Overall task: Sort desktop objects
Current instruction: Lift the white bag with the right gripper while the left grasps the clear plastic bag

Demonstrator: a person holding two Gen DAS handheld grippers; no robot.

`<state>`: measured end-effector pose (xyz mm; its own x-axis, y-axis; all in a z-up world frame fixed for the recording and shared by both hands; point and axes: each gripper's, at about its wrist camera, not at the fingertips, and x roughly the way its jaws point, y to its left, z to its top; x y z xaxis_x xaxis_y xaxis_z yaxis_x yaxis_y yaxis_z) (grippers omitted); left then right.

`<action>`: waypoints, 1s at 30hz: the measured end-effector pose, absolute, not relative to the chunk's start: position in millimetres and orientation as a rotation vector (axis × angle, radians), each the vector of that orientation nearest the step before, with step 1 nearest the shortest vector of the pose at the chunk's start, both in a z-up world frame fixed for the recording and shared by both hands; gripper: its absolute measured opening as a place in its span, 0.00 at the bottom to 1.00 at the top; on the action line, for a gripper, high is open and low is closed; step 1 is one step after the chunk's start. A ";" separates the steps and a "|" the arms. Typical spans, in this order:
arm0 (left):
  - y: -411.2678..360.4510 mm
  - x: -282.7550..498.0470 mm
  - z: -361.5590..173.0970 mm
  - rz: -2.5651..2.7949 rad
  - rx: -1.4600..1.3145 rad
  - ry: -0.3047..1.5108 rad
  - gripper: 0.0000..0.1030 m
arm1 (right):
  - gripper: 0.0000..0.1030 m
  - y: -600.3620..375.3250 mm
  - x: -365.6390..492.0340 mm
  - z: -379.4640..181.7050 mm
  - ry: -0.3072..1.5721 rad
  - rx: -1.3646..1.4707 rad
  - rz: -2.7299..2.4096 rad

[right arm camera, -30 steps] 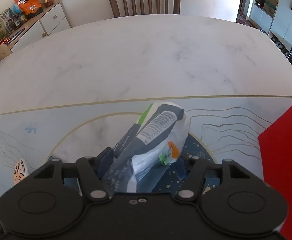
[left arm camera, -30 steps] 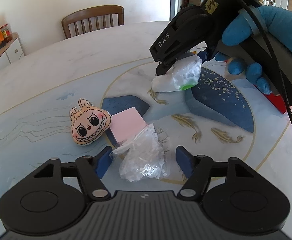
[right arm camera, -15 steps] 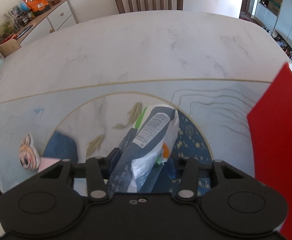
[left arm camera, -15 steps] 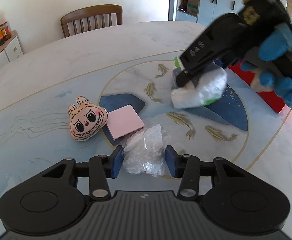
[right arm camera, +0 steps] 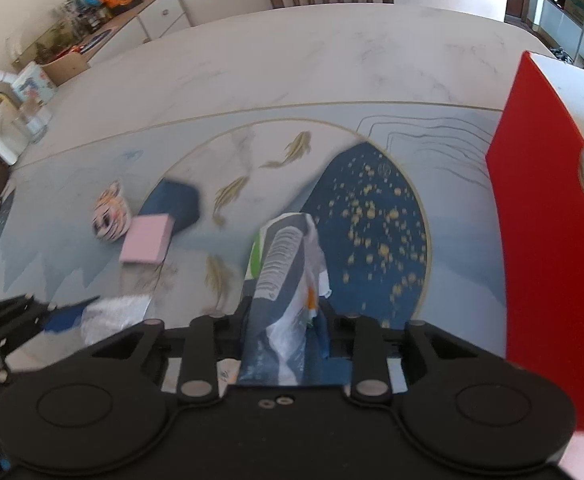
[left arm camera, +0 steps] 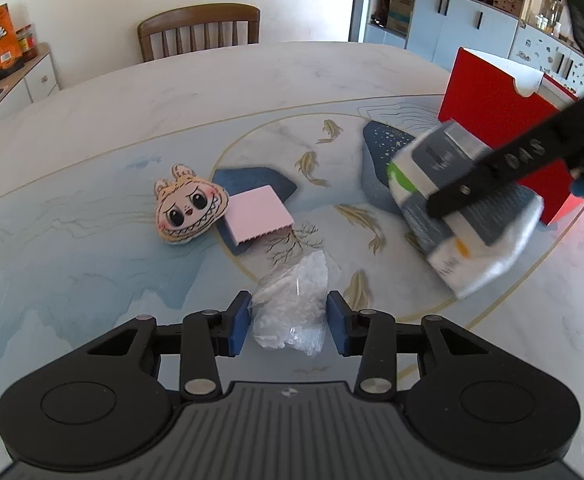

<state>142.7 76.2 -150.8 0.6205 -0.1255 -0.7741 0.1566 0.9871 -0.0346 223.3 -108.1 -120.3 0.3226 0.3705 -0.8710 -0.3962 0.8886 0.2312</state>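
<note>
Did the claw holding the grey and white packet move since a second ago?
Yes. In the left wrist view the right claw, clamped on the grey and white packet, has swung right, away from the pink pad, toward the red box.

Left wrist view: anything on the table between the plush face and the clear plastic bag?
Only the pink block, beside the plush face; past it, bare patterned table up to the clear plastic bag.
</note>
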 end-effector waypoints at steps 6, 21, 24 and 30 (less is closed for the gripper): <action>77.6 134.4 -146.8 -0.148 0.015 0.896 0.38 | 0.24 -115.1 201.3 -120.3 1.146 -0.027 0.527; 66.2 115.8 -108.7 -0.171 -0.025 0.863 0.38 | 0.23 -142.4 168.5 -86.1 1.108 0.016 0.574; 61.9 113.3 -100.1 -0.183 -0.031 0.855 0.38 | 0.23 -147.9 164.9 -77.2 1.097 0.024 0.585; 52.8 110.5 -84.2 -0.207 -0.043 0.849 0.38 | 0.23 -163.2 159.3 -57.0 1.067 0.034 0.591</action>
<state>110.5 52.8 -84.2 0.6417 -0.1988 -0.7408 0.1648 0.9790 -0.1200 159.3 -163.2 -57.0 0.3440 0.4706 -0.8125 -0.4388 0.8456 0.3040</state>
